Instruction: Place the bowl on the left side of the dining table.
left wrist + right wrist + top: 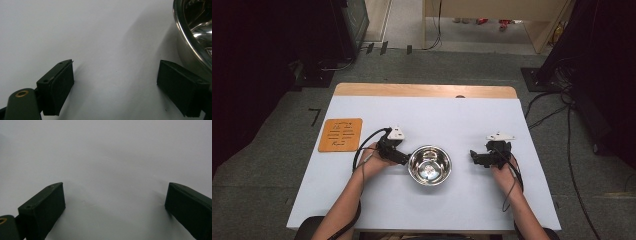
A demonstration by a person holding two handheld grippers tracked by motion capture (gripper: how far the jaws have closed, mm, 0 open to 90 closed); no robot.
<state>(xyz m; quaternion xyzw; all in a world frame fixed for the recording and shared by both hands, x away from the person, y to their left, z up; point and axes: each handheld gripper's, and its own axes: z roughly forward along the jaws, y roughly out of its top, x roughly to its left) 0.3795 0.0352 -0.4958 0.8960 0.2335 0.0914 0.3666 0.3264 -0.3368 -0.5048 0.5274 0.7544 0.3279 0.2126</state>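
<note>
A shiny steel bowl (429,165) stands empty on the white table cover (427,120), near its middle front. My left gripper (404,159) is just left of the bowl, its tips close to the rim. In the left gripper view the bowl (195,35) fills the upper right corner, and the left gripper (116,87) is open with bare table between its jaws; the right jaw sits beside the bowl's wall. My right gripper (473,157) rests to the right of the bowl, a short gap away. The right gripper (115,207) is open over plain white surface.
An orange wooden board (340,134) with cut-out marks lies at the table's left. A wooden strip (424,90) runs along the far edge. Black cables (557,110) trail on the floor at right, and dark equipment stands at both back corners.
</note>
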